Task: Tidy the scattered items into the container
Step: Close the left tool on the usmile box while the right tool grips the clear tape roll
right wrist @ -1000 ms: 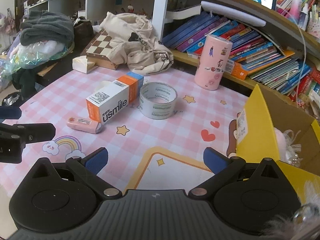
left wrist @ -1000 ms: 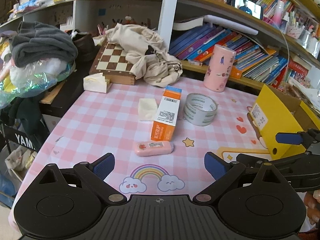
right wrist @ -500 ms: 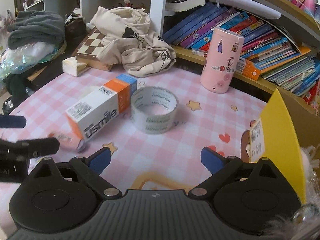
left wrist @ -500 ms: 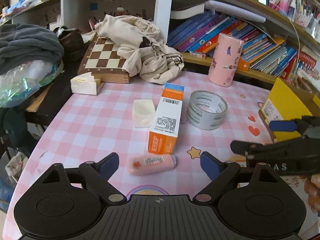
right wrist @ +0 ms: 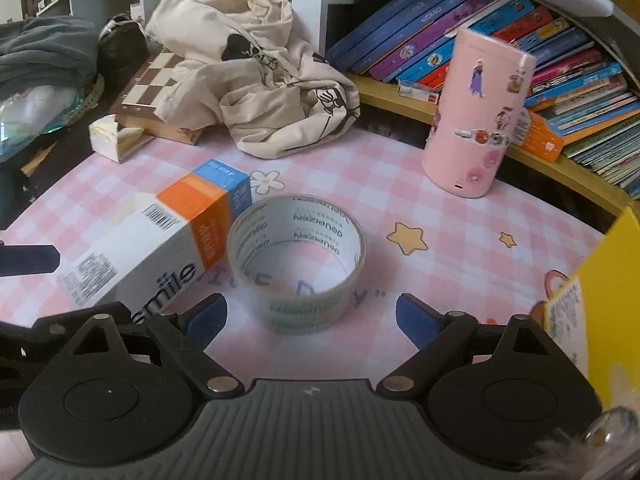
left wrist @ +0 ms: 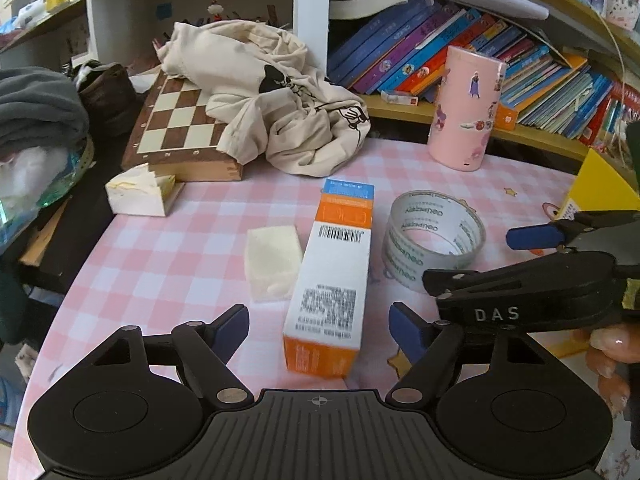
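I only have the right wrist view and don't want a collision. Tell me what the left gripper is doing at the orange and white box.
Observer: The left gripper straddles the near end of the orange and white box, jaws closing, pads not yet on it.
Operator: Report anything hidden behind that box.
Observer: A pale foam block lies close beside its far long side.
Operator: Check my gripper against the tape from there.
Observer: Seen side-on, the right gripper has its fingers at the near edge of the tape roll; I cannot tell whether they touch.
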Tool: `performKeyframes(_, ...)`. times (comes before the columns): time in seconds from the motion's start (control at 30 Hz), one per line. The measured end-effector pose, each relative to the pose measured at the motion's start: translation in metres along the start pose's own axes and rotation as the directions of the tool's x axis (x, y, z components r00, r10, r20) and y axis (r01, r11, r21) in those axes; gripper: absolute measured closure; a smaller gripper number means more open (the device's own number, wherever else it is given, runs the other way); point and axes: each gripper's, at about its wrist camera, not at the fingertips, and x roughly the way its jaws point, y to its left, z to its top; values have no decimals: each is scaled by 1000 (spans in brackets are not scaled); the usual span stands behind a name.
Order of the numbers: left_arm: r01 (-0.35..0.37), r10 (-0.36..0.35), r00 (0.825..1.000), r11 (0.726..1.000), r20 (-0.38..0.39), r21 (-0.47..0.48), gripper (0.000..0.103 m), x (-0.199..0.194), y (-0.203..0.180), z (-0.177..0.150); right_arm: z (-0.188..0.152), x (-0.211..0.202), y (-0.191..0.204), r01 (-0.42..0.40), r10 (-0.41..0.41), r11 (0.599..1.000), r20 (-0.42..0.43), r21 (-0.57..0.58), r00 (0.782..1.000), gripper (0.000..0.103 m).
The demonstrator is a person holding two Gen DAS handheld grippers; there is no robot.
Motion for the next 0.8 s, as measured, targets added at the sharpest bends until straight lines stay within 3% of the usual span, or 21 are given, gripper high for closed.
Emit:
performKeyframes(0.33, 30, -30, 998, 999, -54, 12, 46, 33, -3, 12, 22, 32, -5, -35, 35, 999, -32, -7, 999, 10)
performKeyframes(0.5, 42, -39, 997, 999, -72, 33, 63, 40, -5, 12, 27, 43, -2, -48, 47, 999, -43, -21, 998, 14)
performKeyframes(0.53, 47, -44, 996, 998, -72, 40, 63, 40, -5, 13, 27, 43, -1, -48, 47, 999, -43, -26, 998, 20)
performKeyframes(0.8, 99, -97, 994, 995, -53, 20, 65, 31, -5, 13, 24, 34, 0, -52, 51, 998, -25, -30, 998, 20)
